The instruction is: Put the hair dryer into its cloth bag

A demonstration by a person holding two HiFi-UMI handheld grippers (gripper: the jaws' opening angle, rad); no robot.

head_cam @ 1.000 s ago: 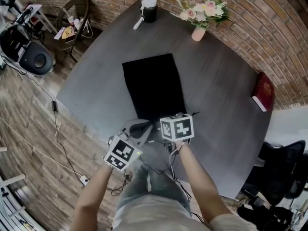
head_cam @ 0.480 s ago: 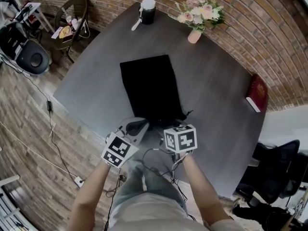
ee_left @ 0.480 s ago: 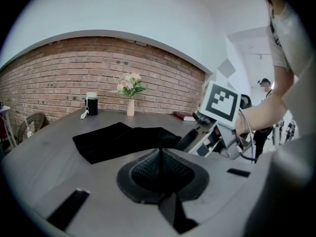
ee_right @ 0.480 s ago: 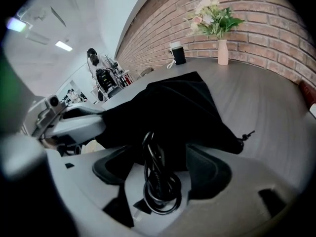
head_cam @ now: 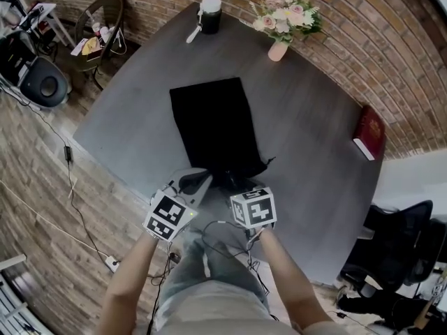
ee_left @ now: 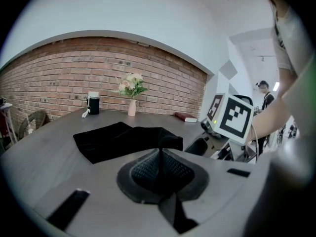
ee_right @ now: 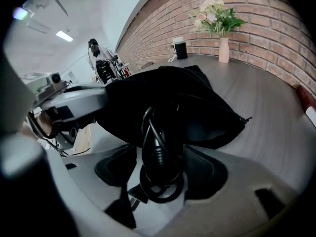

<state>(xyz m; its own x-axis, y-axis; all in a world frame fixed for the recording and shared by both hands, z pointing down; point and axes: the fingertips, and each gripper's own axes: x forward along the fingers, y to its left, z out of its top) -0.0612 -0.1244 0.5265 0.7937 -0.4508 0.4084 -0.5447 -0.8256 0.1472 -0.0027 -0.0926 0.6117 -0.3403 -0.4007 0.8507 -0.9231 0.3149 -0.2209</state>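
A flat black cloth bag (head_cam: 209,121) lies lengthwise on the dark grey rounded tabletop (head_cam: 307,138). Its mouth faces the person at the near edge, and there the cloth is bunched and lifted.

The left hand-held gripper (ee_left: 159,157) is closed. Its jaws are pressed together on a fold of the bag's edge, holding that side of the mouth up off the tabletop.

The right hand-held gripper (ee_right: 160,152) points steeply down just beside it, its marker cube close to the left one in the head view. Its jaws stand wide apart and have just been closing a little. Between them hangs the hair dryer's black power cord (ee_right: 148,127), a ribbed sleeve with a couple of loops, and the pads do not press on it. The cord runs up into the raised, dark opening of the bag. The hair dryer's body cannot be made out against the black cloth there.

At the far end of the tabletop stand a black cylindrical container with a white lid (head_cam: 210,16) and a pink vase of pale flowers (head_cam: 278,49) (both well apart from the bag). A dark red book (head_cam: 368,131) lies near the right edge, along the red brick wall (head_cam: 391,54).
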